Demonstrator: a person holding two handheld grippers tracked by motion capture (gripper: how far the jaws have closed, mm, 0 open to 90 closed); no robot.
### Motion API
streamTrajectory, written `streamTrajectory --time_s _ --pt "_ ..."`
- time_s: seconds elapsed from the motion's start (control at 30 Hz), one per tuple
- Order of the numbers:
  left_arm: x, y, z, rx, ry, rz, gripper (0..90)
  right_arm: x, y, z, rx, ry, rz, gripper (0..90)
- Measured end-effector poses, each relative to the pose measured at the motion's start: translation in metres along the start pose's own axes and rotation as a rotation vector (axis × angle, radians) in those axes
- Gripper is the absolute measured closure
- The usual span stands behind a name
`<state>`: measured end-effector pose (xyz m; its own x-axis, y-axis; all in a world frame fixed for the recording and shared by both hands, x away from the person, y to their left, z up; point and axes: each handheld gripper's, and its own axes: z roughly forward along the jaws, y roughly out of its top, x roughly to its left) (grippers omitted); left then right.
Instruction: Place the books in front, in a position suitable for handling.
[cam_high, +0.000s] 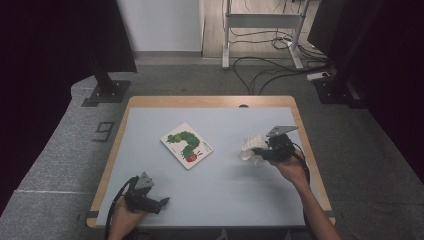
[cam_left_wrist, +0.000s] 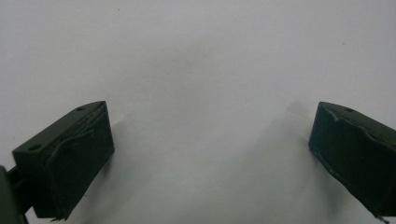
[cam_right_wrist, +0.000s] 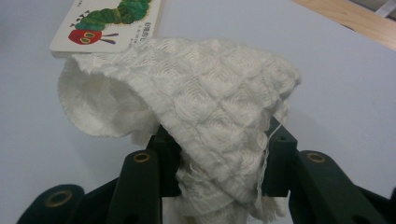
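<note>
A white quilted cloth (cam_right_wrist: 210, 112) is bunched up between the black jaws of my right gripper (cam_right_wrist: 217, 158), which is shut on it; its free part drapes up and forward. From above, that cloth (cam_high: 250, 146) sits at the table's right side, just left of the right gripper (cam_high: 265, 150). A picture book (cam_high: 187, 145) with a green caterpillar lies flat near the table's middle, and its corner (cam_right_wrist: 109, 23) lies beyond the cloth. My left gripper (cam_high: 162, 202) rests near the front left edge, and its jaws (cam_left_wrist: 210, 154) stand wide apart over bare tabletop.
The pale blue tabletop (cam_high: 225, 185) has a wooden rim (cam_high: 210, 101). Behind the table stand a dark stand base (cam_high: 106, 92), a metal frame (cam_high: 260, 30) and loose cables (cam_high: 270, 70) on the grey floor.
</note>
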<state>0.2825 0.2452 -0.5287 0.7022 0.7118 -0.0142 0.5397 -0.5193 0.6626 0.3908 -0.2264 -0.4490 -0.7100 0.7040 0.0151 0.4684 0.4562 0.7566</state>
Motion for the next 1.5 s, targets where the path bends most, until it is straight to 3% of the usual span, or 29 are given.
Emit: streamTrajectory --time_s 0.77,1.17,1.5 --pt "0.000 0.000 0.000 0.000 0.000 0.000 0.0 -0.003 -0.053 -0.056 -0.005 -0.092 0.030 58.0" --pt "0.000 0.000 0.000 0.000 0.000 0.001 0.0 0.005 -0.075 -0.039 0.026 -0.103 0.001 57.1" --pt "0.000 0.000 0.000 0.000 -0.001 0.000 0.0 0.008 -0.096 -0.020 0.032 -0.091 0.011 54.6"
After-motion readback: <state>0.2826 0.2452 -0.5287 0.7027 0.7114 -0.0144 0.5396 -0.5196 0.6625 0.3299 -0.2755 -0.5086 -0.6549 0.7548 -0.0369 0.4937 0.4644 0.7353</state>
